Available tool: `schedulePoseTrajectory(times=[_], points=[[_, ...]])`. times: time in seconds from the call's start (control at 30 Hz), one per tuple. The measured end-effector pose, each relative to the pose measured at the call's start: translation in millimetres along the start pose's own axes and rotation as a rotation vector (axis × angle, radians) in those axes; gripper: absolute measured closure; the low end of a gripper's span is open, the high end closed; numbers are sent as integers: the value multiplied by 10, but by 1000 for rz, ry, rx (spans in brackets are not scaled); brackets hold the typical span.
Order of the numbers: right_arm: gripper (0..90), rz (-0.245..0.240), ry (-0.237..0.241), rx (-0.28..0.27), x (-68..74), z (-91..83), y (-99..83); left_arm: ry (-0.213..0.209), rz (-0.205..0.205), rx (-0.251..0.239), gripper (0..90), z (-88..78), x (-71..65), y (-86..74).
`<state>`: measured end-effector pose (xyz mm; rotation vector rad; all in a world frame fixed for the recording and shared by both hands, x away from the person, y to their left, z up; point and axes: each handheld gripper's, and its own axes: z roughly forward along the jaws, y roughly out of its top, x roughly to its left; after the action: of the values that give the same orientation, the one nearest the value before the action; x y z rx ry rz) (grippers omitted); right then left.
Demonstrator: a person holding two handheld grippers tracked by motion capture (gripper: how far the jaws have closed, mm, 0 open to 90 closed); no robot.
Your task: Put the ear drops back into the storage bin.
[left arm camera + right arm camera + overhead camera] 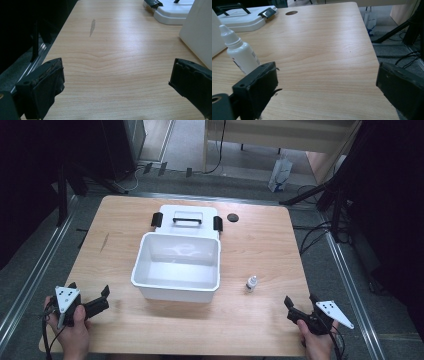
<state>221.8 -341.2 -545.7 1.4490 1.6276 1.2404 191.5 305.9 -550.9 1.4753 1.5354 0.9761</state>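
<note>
A white open box (177, 266) stands in the middle of the wooden table, its lid (187, 220) with a black handle lying flat behind it. A small white dropper bottle (251, 283) stands upright to the right of the box; in the right gripper view the bottle (241, 53) rises just beyond the left jaw. My left gripper (89, 292) rests open near the table's front left corner, nothing between its jaws (116, 80). My right gripper (300, 301) is open at the front right, empty (327, 82), a short way from the bottle.
A dark round spot (232, 217) marks the table beside the lid. The box wall (197, 32) stands right of the left gripper. Metal rails and cables run along the floor on both sides, and a white bag (280, 174) stands beyond the far edge.
</note>
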Motion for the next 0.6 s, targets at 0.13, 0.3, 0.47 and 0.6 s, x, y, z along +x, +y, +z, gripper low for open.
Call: schedulePoseTrajectory(times=[0.13, 0.3, 0.47, 0.6], points=[[145, -15, -31, -8, 21, -2, -2, 3, -11, -4, 2, -12, 6, -7], [195, -25, -16, 14, 26, 9, 15, 1, -4, -1, 2, 3, 4, 0], [230, -29, 34, 60, 11, 12, 67, -3, -7, 0, 2, 1, 10, 1], [268, -95, 96, 130, 42, 3, 116, -2, -9, 0, 2, 5, 11, 3]])
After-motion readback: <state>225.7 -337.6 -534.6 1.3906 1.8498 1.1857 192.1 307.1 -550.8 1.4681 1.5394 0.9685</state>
